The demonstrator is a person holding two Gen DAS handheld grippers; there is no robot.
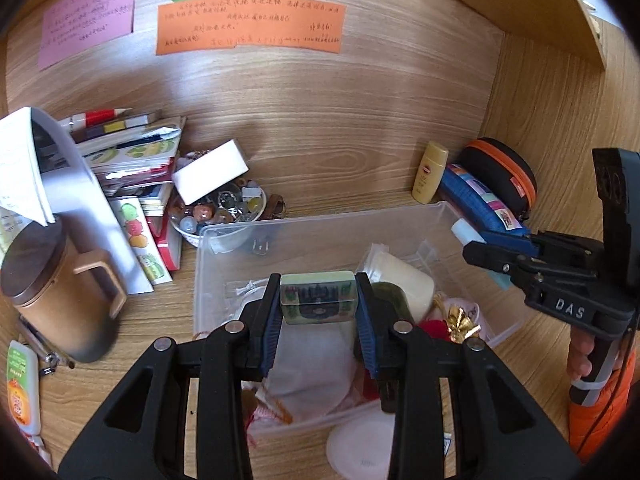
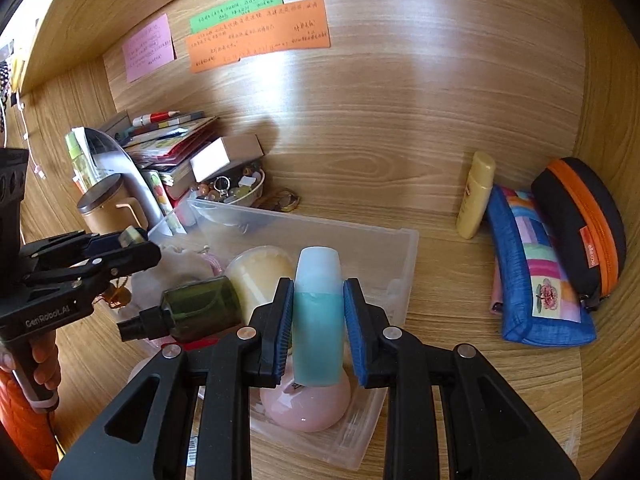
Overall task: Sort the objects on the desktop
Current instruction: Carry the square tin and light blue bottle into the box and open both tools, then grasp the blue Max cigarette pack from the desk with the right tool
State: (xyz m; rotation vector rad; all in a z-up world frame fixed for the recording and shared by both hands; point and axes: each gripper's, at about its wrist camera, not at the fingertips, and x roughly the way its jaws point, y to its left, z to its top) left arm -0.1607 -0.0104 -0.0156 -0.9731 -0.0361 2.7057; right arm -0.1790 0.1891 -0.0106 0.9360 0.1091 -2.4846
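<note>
Left gripper clamps a green box between its pads, above the clear bin. Right gripper clamps a blue bottle upright, over the bin; a pouch lies well right.

bottle left of pouch

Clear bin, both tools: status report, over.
Left tool shut on small green box. Right tool shut on blue bottle. Both over the clear bin, already part full. Nothing blocking.
</note>
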